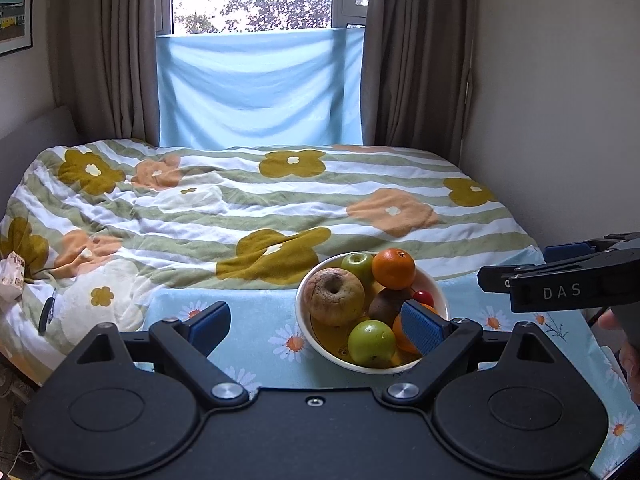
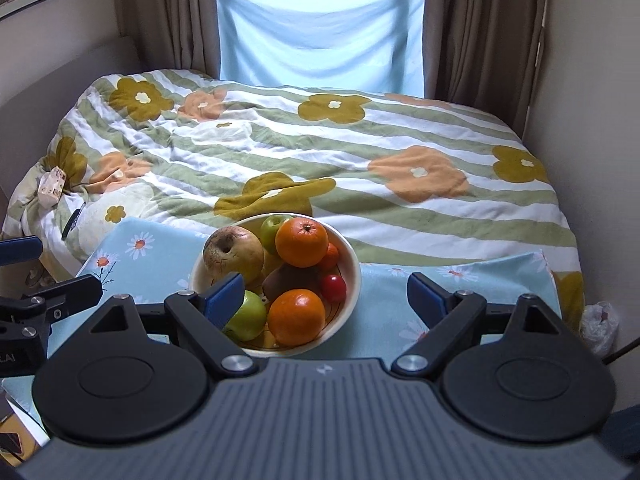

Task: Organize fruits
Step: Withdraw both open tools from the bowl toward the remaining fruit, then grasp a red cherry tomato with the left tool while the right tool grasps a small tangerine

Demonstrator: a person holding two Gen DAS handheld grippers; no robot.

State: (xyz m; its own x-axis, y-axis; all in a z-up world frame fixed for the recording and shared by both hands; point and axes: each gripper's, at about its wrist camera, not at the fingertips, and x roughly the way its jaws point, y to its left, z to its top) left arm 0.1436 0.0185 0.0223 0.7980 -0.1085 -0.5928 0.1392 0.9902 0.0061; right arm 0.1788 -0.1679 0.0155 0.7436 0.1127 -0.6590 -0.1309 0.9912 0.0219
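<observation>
A white bowl [image 1: 438, 288] [image 2: 354, 276] of fruit stands on a table with a blue daisy cloth [image 1: 256, 344] [image 2: 480, 276]. It holds a wrinkled brown apple [image 1: 334, 296] [image 2: 232, 254], green apples [image 1: 371, 342] [image 2: 248, 316], oranges [image 1: 394, 268] [image 2: 302, 242], a kiwi [image 1: 386, 304] and a red cherry tomato [image 2: 333, 288]. My left gripper [image 1: 316, 328] is open and empty, its right finger over the bowl's near side. My right gripper [image 2: 326, 296] is open and empty, its left finger over the bowl's near left. The right gripper also shows at the right edge of the left wrist view [image 1: 560, 276].
A bed with a flowered striped quilt [image 1: 240, 208] [image 2: 360, 152] lies right behind the table. Brown curtains [image 1: 100, 48] flank a window with a blue cloth [image 1: 260, 88]. A small packet [image 1: 12, 276] and a dark object [image 1: 48, 314] lie on the quilt's left.
</observation>
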